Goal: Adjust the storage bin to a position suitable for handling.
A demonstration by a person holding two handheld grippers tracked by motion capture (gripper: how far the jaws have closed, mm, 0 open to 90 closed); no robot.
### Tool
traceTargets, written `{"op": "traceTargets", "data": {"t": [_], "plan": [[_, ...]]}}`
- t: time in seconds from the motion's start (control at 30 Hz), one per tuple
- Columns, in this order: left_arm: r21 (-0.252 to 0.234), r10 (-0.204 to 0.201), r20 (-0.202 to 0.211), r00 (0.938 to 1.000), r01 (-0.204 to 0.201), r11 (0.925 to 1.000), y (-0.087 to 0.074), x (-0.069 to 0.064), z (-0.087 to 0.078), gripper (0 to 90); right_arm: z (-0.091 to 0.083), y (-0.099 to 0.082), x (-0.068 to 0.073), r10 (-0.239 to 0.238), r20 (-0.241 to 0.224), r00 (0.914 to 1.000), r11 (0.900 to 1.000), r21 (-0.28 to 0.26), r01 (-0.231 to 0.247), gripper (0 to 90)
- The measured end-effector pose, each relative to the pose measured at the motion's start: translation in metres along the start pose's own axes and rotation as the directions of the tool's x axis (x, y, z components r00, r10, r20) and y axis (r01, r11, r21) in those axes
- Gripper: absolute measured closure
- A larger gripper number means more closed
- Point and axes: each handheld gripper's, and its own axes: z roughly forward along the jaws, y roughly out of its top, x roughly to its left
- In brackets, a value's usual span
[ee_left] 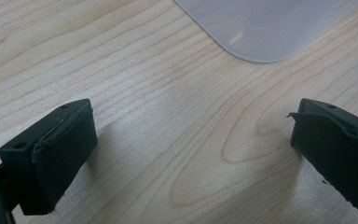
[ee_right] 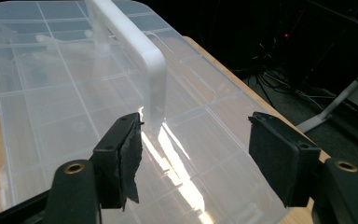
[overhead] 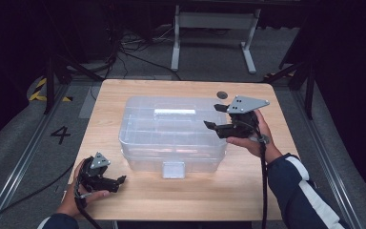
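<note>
- A large clear plastic organiser box (overhead: 172, 133) with a compartment grid and a white carry handle (ee_right: 135, 51) on its closed lid sits in the middle of the light wooden table (overhead: 248, 191), its front latch (overhead: 173, 169) facing the person.
- The right gripper (overhead: 216, 116) hovers at the box's right end, above the lid. In the right gripper view its jaws stand roughly half open with nothing between them; the near end of the handle lies just ahead of the left pad, not yet touched.
- The left gripper (overhead: 120, 180) rests low over the table near the box's front left corner, apart from it. In the left gripper view its jaws stand wide apart over bare wood, holding nothing, with a rounded corner of the box (ee_left: 261, 28) showing beyond.
- By my reading, the work on the box is only at the approach stage: lid shut, latch seemingly closed, handle ungripped.
- Left to do: reach the handle or latch, close on it, then lift or open the box.
</note>
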Motion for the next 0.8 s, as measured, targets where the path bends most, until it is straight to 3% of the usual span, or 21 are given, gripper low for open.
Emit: {"op": "traceTargets", "data": {"t": [0.8], "plan": [[0.0,0.0,0.0,1.0,0.0,1.0,0.0,0.0,0.0,0.7,0.027,0.022,0.01,-0.05,-0.07,0.9963,0.9977,0.043,0.053,41.3]]}}
